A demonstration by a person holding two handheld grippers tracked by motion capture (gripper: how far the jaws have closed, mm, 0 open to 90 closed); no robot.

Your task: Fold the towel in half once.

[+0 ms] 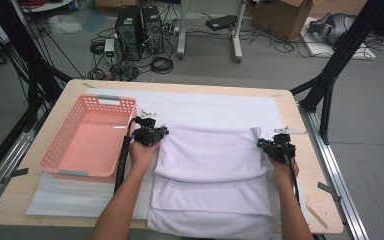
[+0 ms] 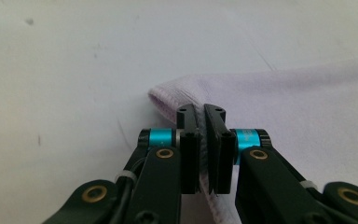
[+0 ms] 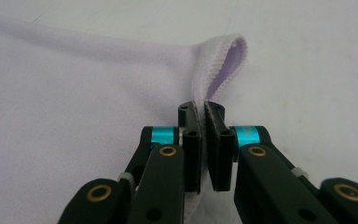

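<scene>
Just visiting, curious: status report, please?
Left gripper and right gripper both shut on towel far corners. Pink basket sits left, apart. Nothing blocking.

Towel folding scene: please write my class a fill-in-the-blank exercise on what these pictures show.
1. Each claw is shut on a far corner of the pale lilac ____.
2. The left claw and the right claw hold the towel by its ____.
3. Left of the towel stands a pink ____.
4. The basket holds ____.

Missing words: towel; corners; basket; nothing
</scene>
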